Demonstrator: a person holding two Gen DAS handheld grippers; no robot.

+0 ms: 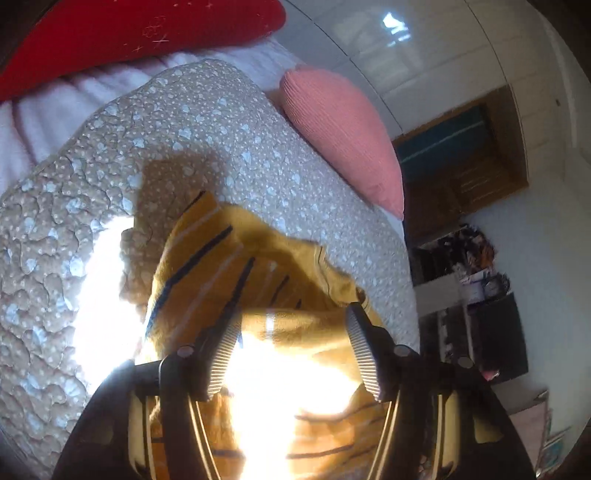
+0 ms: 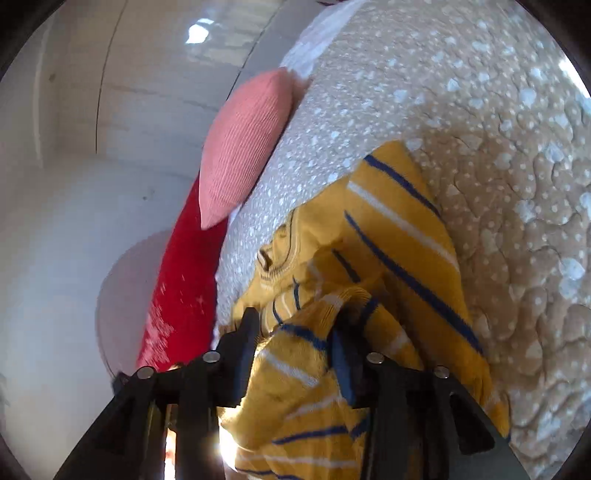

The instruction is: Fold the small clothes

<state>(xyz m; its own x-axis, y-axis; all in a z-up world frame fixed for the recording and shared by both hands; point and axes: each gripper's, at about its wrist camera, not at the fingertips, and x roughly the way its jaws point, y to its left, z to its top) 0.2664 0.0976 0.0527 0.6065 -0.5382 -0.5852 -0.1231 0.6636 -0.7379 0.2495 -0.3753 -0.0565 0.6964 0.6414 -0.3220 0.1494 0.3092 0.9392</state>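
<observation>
Garment: we see the mustard-yellow knit top with navy and white stripes [image 2: 402,229] bunched on the beige quilted bedspread [image 1: 207,122].
Left gripper [image 1: 291,332]: fingers apart above the top.
Right gripper [image 2: 295,343]: fingers apart, cloth between them.

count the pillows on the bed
2. A pink pillow lies at the bed's edge beside the spotted quilt, and a red pillow lies at the head of the bed. Others may lie out of view.
</observation>
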